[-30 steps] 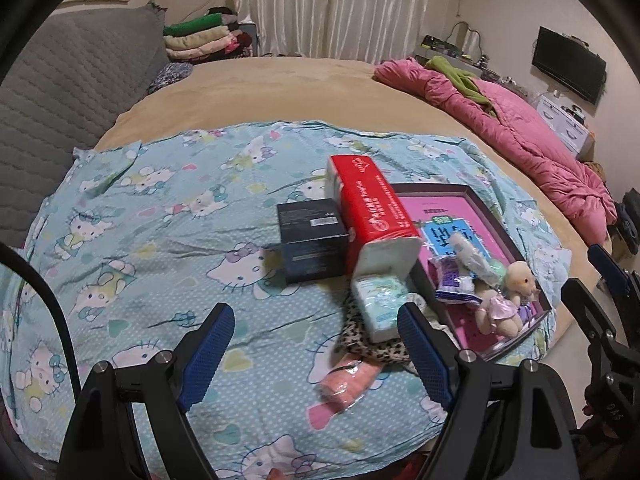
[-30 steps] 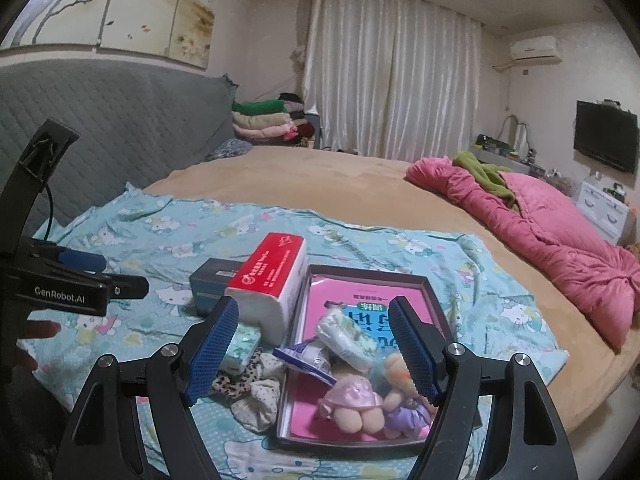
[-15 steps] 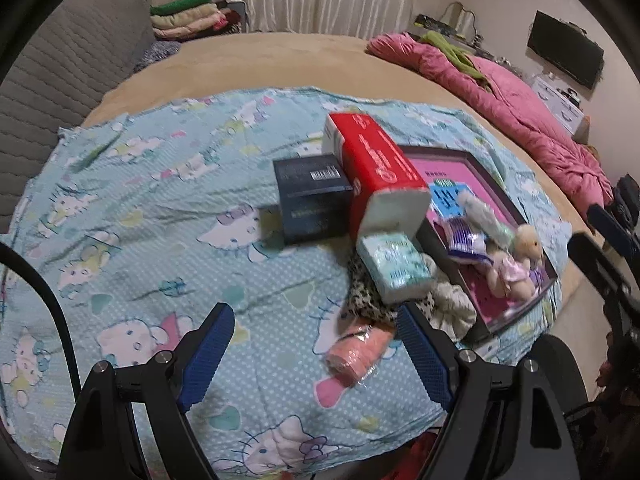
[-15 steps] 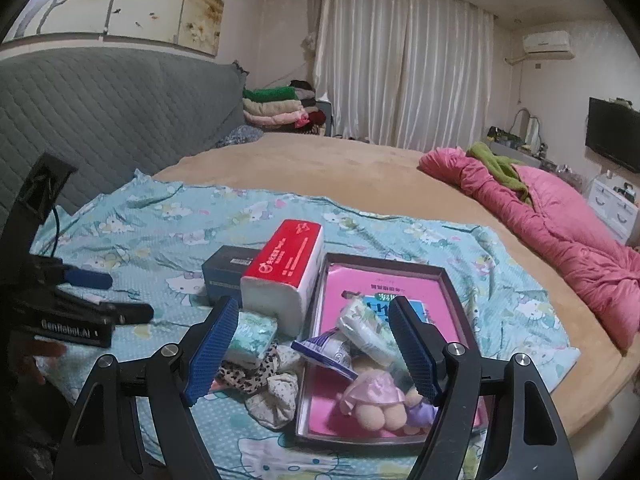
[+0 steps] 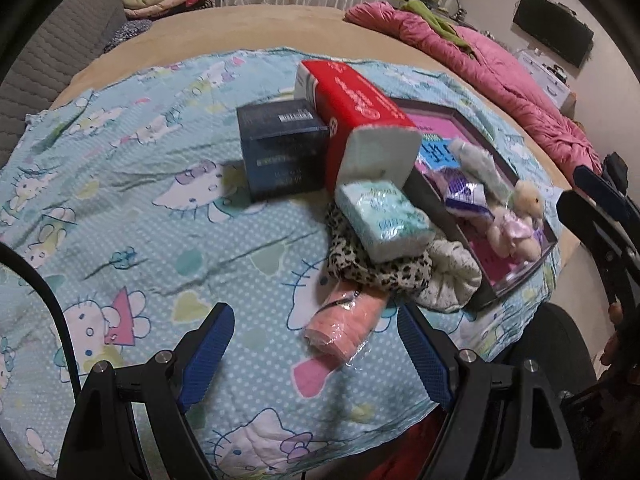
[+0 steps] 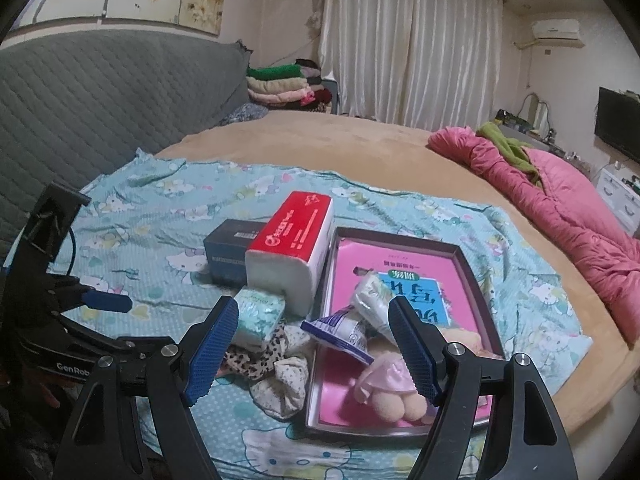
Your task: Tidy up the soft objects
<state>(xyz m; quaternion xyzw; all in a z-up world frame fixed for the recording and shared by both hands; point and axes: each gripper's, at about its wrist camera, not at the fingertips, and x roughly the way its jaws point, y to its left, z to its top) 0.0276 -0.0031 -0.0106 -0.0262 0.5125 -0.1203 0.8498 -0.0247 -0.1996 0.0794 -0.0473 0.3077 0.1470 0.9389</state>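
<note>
A dark tray (image 5: 440,204) (image 6: 478,280) with a pink book in it holds a plush doll (image 5: 516,232) (image 6: 384,388) and soft packets (image 6: 360,320). Beside it lie a teal tissue pack (image 5: 384,220) (image 6: 256,316), a leopard-print cloth (image 5: 372,272) (image 6: 248,360), a white cloth (image 5: 448,276) (image 6: 284,384) and a wrapped pink roll (image 5: 344,324). My left gripper (image 5: 316,356) is open, just short of the pink roll. My right gripper (image 6: 314,348) is open above the tray's near end.
A red tissue pack (image 5: 360,120) (image 6: 292,244) and a dark box (image 5: 280,152) (image 6: 228,252) lie on the Hello Kitty sheet (image 5: 120,200). A pink quilt (image 6: 560,208) lies at the right, folded clothes (image 6: 280,84) at the back. The bed edge is close in front.
Both grippers have moved forward and down toward the pile; the objects look larger and nearer. Both stay open. No object has moved.
</note>
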